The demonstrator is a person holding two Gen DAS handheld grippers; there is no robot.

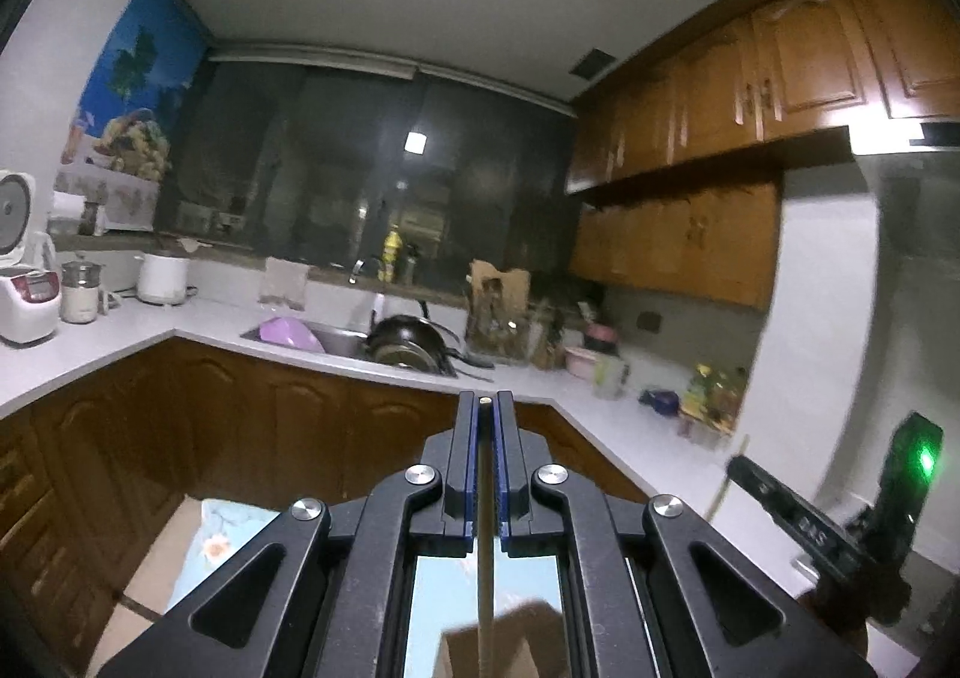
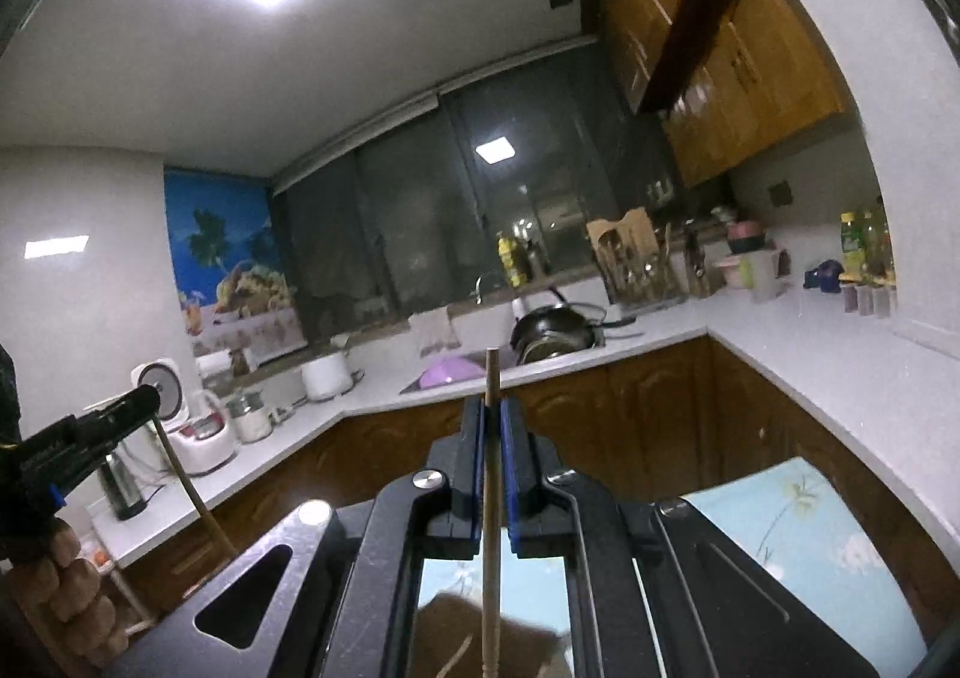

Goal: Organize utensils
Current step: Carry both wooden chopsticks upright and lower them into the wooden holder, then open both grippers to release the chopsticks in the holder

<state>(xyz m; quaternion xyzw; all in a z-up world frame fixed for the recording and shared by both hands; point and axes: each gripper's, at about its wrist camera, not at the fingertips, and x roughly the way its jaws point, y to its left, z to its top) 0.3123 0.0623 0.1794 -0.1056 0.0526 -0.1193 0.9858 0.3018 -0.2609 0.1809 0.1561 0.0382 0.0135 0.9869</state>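
Observation:
In the left wrist view my left gripper (image 1: 486, 401) is shut on a thin wooden chopstick (image 1: 485, 504) that runs lengthwise between the blue pads, its tip just showing at the fingertips. At that view's right edge my right gripper (image 1: 739, 467) holds a second chopstick (image 1: 722, 489) that slants down. In the right wrist view my right gripper (image 2: 492, 408) is shut on its chopstick (image 2: 491, 372), which sticks out past the fingertips. The left gripper (image 2: 143, 399) appears there at the left with its chopstick (image 2: 192, 489) hanging below. A wooden utensil holder (image 1: 497, 312) (image 2: 633, 264) stands on the far counter.
A white L-shaped counter (image 1: 198, 327) carries rice cookers (image 1: 27, 300), a white pot (image 1: 162, 279) and bottles (image 1: 714, 390). The sink (image 1: 336, 345) holds a purple basin (image 1: 291, 333) and a black pan (image 1: 411, 345). A person's hand (image 2: 66, 588) grips the left tool. A floral cloth (image 2: 804, 534) lies below.

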